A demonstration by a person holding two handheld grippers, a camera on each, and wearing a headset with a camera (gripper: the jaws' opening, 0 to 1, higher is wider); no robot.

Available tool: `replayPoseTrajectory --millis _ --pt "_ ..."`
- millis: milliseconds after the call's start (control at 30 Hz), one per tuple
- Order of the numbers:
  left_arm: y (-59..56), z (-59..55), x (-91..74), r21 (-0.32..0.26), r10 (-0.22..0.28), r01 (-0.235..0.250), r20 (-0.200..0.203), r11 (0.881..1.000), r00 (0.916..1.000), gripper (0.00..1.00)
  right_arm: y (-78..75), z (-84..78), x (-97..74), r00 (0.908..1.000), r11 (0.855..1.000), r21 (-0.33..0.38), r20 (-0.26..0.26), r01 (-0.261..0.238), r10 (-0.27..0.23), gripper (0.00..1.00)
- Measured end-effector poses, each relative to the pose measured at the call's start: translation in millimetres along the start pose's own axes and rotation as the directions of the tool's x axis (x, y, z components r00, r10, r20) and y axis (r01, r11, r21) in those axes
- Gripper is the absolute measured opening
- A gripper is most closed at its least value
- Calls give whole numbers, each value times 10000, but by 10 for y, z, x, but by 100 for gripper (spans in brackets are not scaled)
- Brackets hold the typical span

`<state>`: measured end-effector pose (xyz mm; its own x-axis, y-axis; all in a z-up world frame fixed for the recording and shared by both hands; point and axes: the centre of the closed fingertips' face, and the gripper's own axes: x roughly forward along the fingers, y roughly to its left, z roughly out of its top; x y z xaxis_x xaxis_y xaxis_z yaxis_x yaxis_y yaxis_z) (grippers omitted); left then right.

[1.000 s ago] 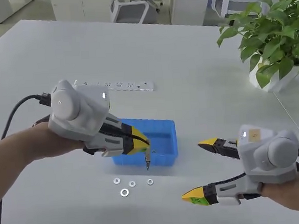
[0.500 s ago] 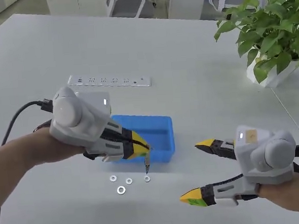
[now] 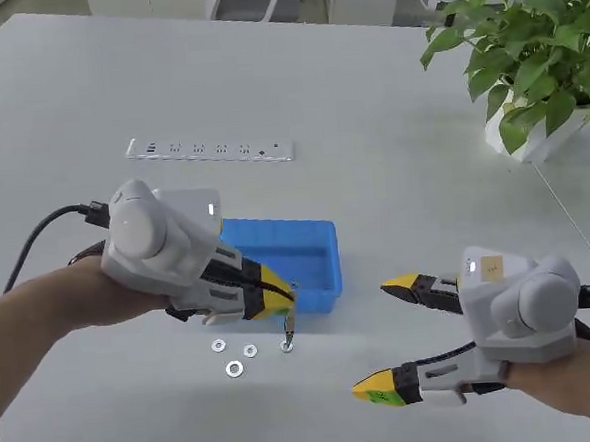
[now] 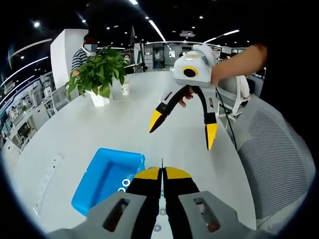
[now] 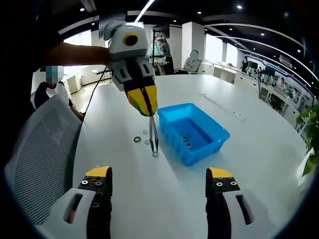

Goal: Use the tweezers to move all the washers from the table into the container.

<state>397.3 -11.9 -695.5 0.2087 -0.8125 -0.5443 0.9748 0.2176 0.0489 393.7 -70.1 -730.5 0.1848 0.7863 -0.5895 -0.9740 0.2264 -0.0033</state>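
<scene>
My left gripper (image 3: 279, 290) is shut on slim metal tweezers (image 3: 289, 324), which point down at the table just in front of the blue container (image 3: 320, 300). The tweezer tips touch or hover right at one washer (image 3: 286, 346); whether they pinch it is unclear. Other washers (image 3: 234, 368) lie loose to its left. In the right gripper view the tweezers (image 5: 153, 134) reach down to that washer (image 5: 155, 154), and two washers (image 5: 187, 141) lie inside the container (image 5: 199, 152). My right gripper (image 3: 382, 336) stands open and empty, to the right of the container.
A white power strip (image 3: 210, 149) lies beyond the container. A potted green plant (image 3: 535, 56) stands at the table's far right. A black cable (image 3: 35, 232) trails from the left gripper. Office chairs stand past the far edge.
The left gripper has come toward me and down, bringing the tweezer tips from the container's front wall to the nearest washer. The right gripper has stayed open in place.
</scene>
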Motion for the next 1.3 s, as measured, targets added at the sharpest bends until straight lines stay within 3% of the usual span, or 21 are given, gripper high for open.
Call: replayPoseTrajectory --millis 567,800,1033,1300 --pt "-31 -22 21 -31 -156 156 42 9999 9999 4 23 -22 46 9998 9998 -70 -133 -169 168 75" --pt "-40 -26 16 73 -197 197 -95 9998 9998 4 54 91 160 9987 9964 -687 -98 -505 499 67" --pt "-38 -17 7 35 -182 182 -45 9998 9998 4 44 211 267 9981 9945 -860 27 -605 609 67" --pt "-44 -42 -1 46 -190 191 -121 9998 9997 4 81 217 325 9967 9914 -1033 -33 -805 806 66"
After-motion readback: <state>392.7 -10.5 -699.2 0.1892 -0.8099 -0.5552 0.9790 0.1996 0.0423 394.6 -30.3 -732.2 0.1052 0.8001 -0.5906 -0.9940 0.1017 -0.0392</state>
